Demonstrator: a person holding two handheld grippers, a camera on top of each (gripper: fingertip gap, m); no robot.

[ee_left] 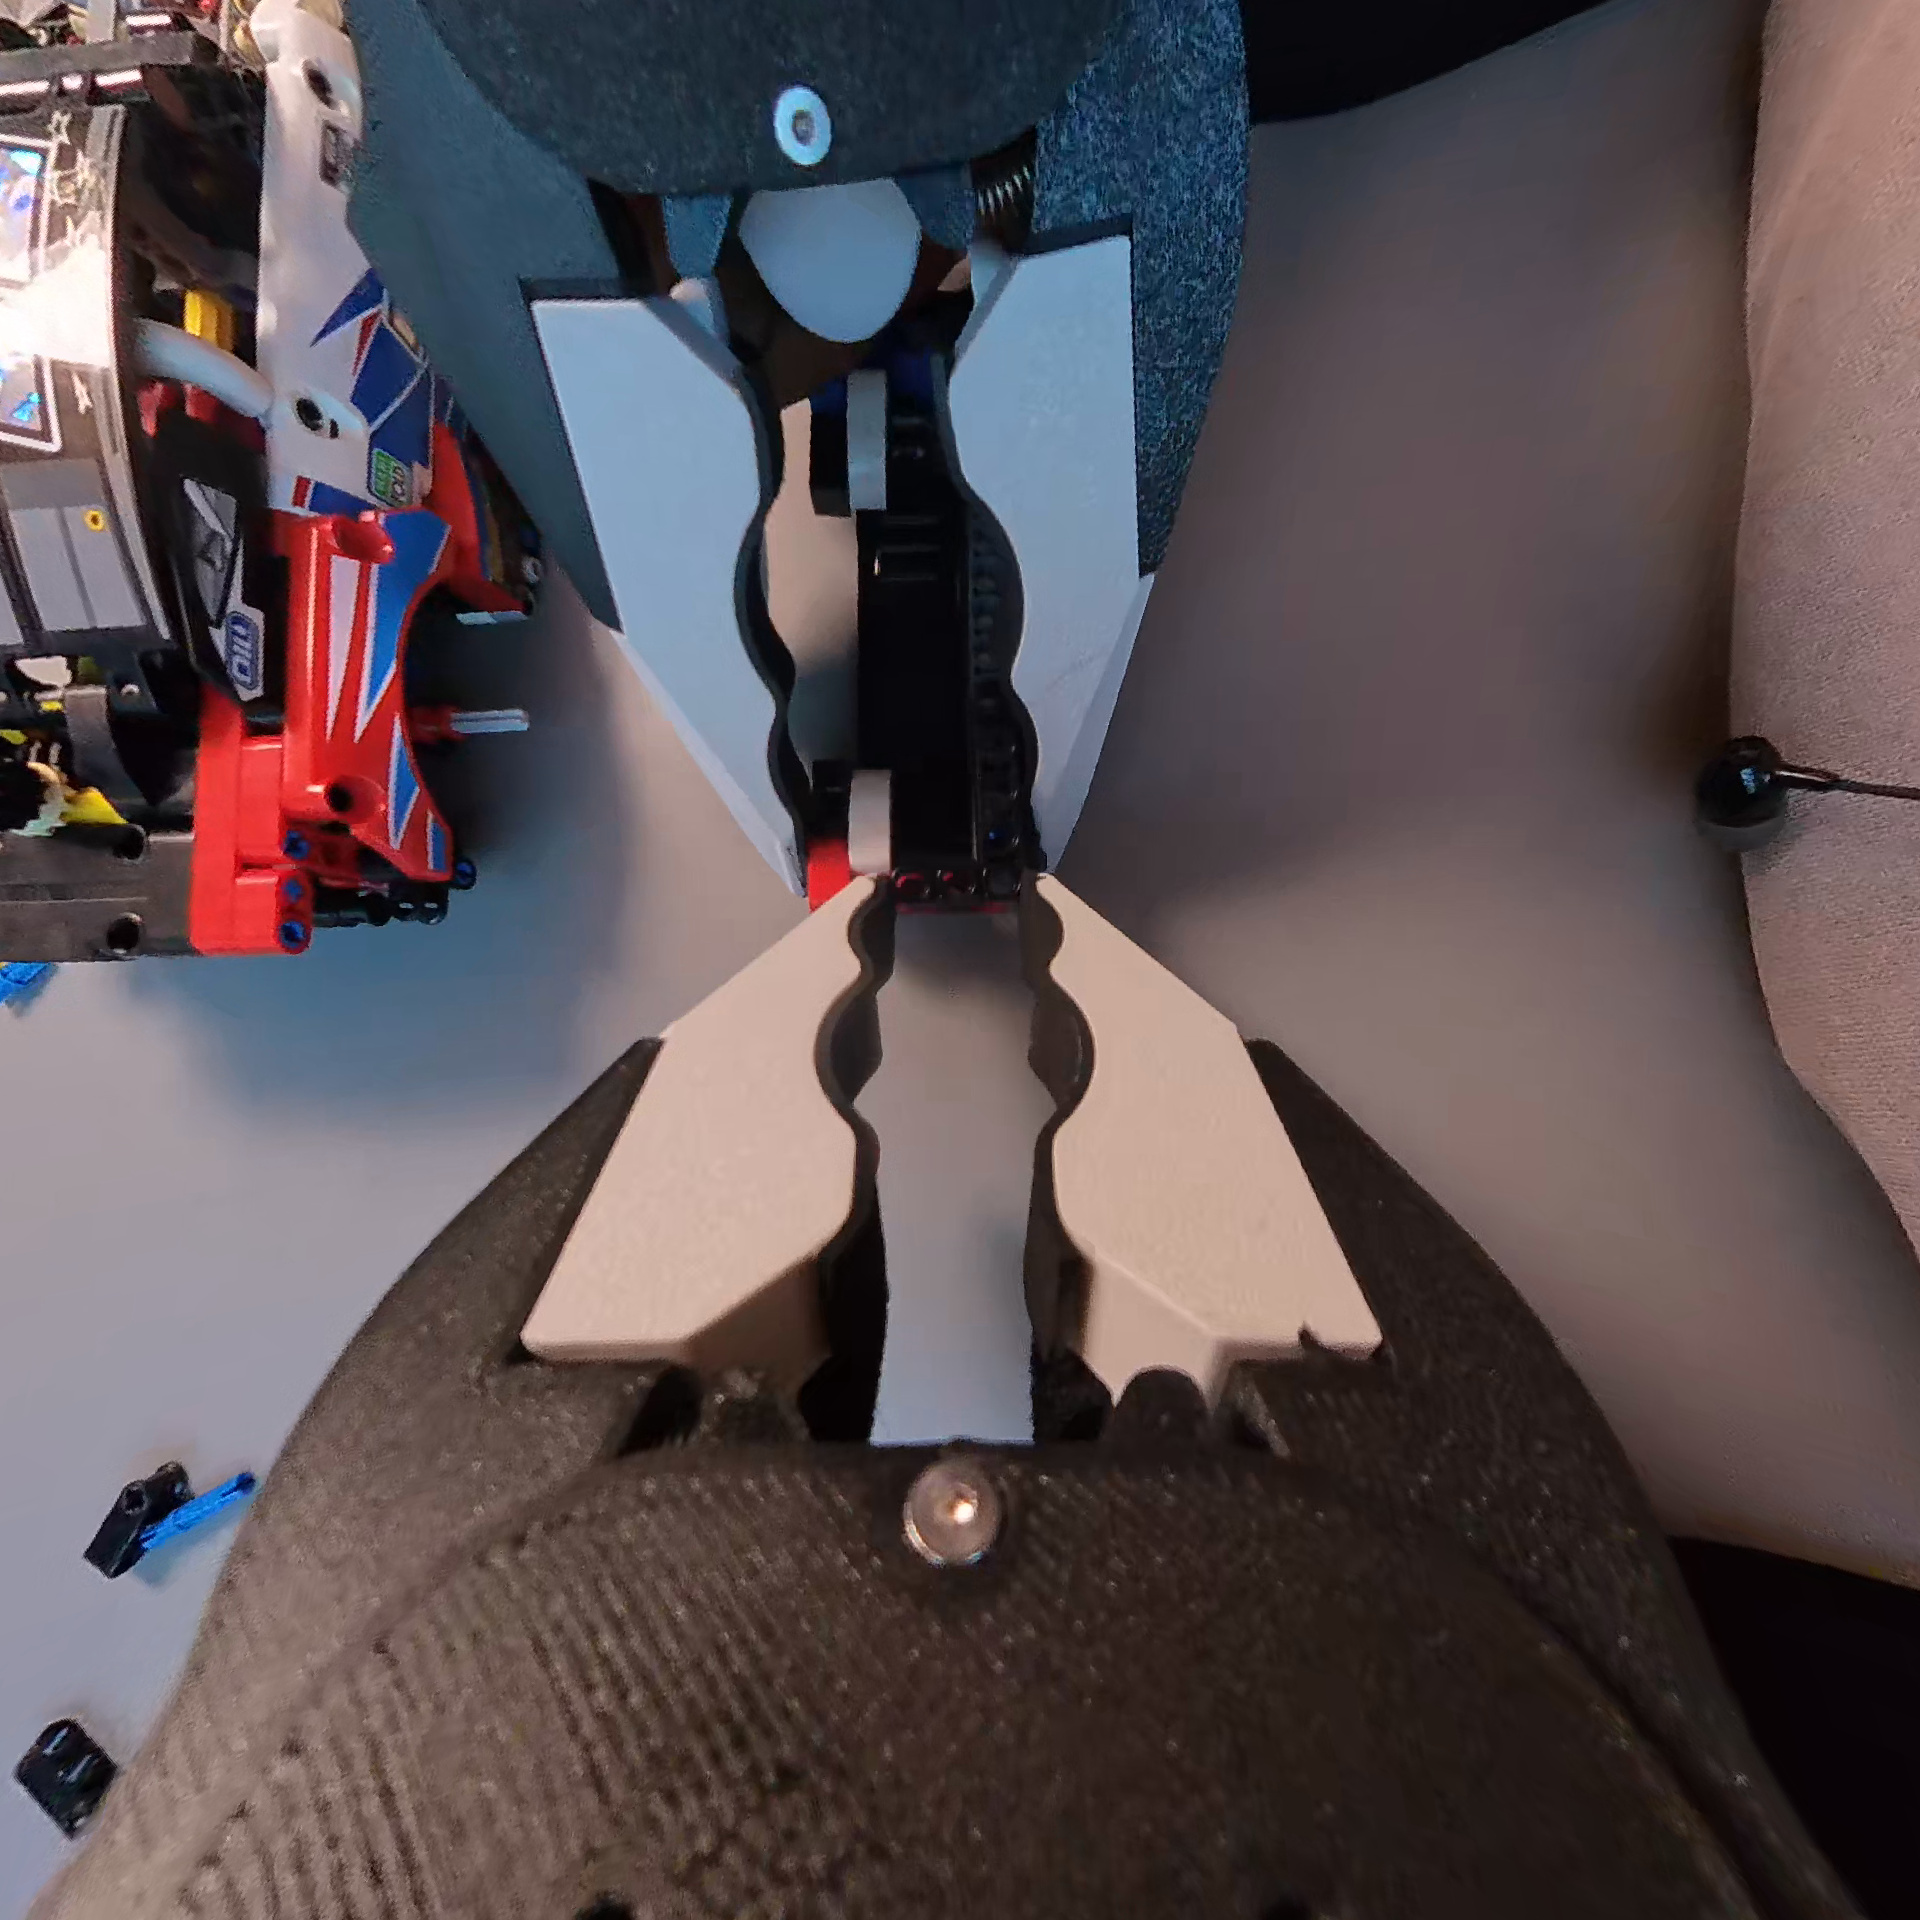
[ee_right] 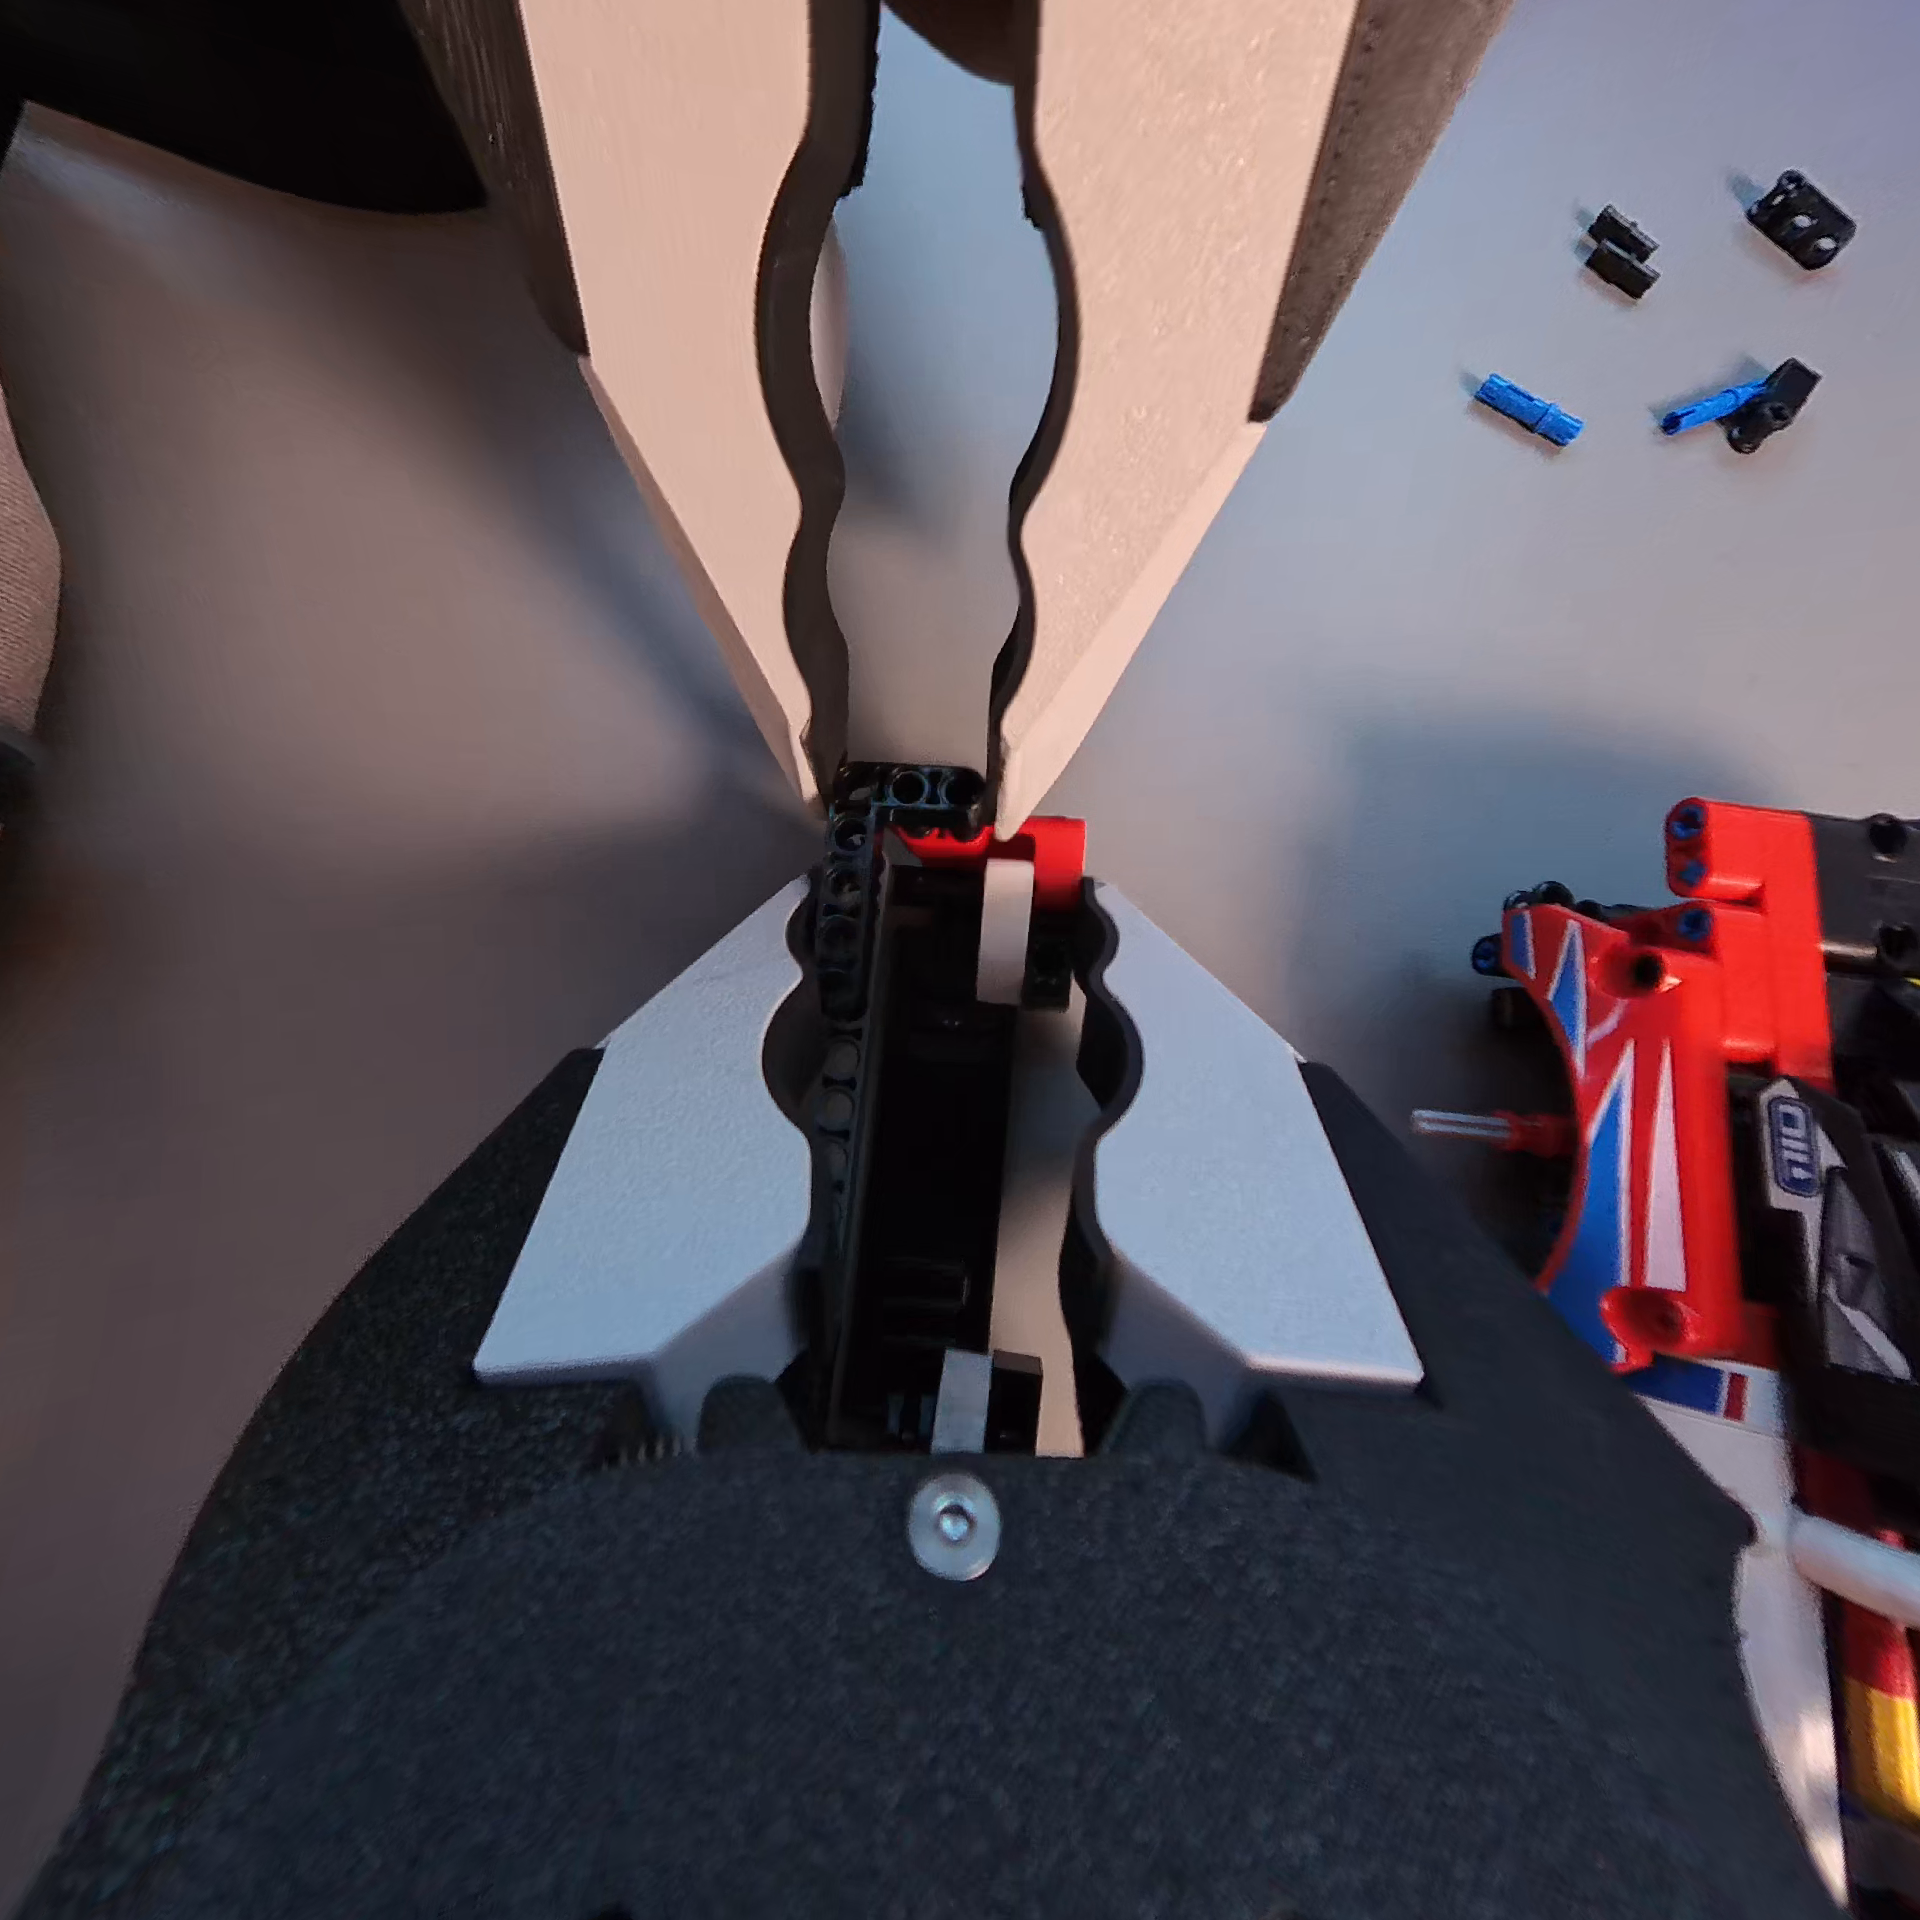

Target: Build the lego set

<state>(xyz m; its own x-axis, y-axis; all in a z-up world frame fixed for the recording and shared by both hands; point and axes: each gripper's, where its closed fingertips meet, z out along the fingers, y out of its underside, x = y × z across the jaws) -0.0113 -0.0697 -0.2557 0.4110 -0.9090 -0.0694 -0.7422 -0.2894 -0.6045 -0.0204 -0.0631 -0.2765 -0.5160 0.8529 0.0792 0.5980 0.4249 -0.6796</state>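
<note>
A long black beam-and-panel lego subassembly (ee_right: 914, 1122) with white and red end pieces is being held above the pale worktop (ee_left: 312, 1195), lengthwise inside the right tongs (ee_right: 940, 894), which are closing on its sides. The left tongs (ee_left: 956, 894) are pinching its far end, probably to steady it. The red, blue and white lego car (ee_left: 332, 665) is waiting beside the subassembly, loose blue pins (ee_right: 1527, 407) beyond

Black sub-assembly (ee_right: 914, 1132) mostly hidden between right gripper's (ee_right: 940, 894) fingers, its near end lost behind the gripper body; red-blue car model (ee_right: 1704, 1091) cut by frame edge, blurred; small black loose part (ee_left: 64, 1772) indistinct.
</note>
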